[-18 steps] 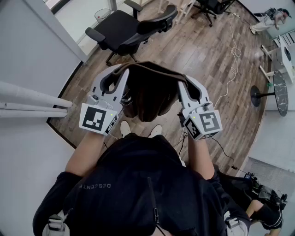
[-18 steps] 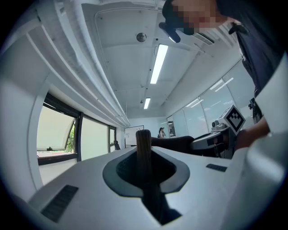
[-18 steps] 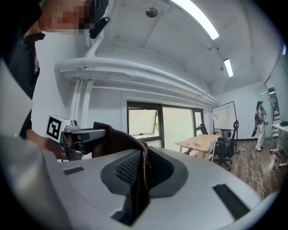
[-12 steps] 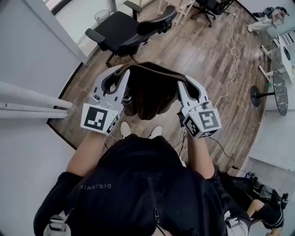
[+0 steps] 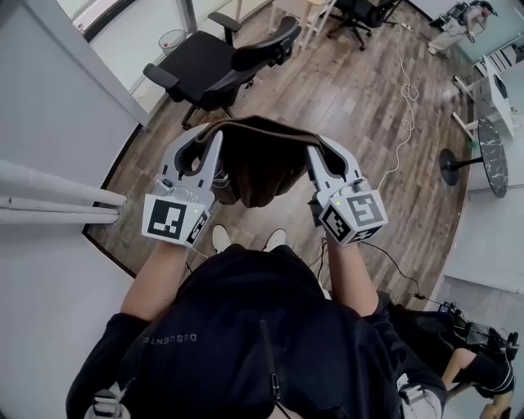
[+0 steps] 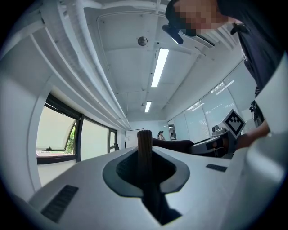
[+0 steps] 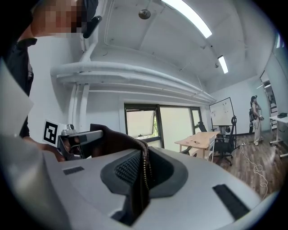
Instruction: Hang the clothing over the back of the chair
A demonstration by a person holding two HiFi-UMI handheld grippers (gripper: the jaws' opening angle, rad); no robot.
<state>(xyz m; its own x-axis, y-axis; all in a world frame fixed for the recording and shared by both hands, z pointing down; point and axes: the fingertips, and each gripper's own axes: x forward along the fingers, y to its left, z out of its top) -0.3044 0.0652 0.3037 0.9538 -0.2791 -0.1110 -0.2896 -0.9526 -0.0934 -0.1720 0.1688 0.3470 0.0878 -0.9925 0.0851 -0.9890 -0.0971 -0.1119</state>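
A dark brown garment (image 5: pixel 260 164) hangs stretched between my two grippers at chest height. My left gripper (image 5: pixel 214 137) is shut on its left edge, and in the left gripper view a brown strip of the garment (image 6: pixel 145 150) runs up between the jaws of the left gripper (image 6: pixel 145 155). My right gripper (image 5: pixel 313 150) is shut on the right edge; the garment's zipper edge (image 7: pixel 143 170) is pinched in the right gripper (image 7: pixel 142 177). The black office chair (image 5: pixel 214 64) stands on the wood floor beyond the garment, its backrest (image 5: pixel 266 47) to the right, apart from the cloth.
A grey wall with white pipes (image 5: pixel 57 195) closes the left side. A wire bin (image 5: pixel 172 39) stands by the chair. A white cable (image 5: pixel 405 98) trails over the floor at the right, near a round table base (image 5: pixel 452 168). Another chair (image 5: pixel 360 11) and a person (image 5: pixel 460 20) are far off.
The head view has shifted slightly, so chair and hands sit a little lower in it. Both grippers keep the same hold on the garment stretched between them.
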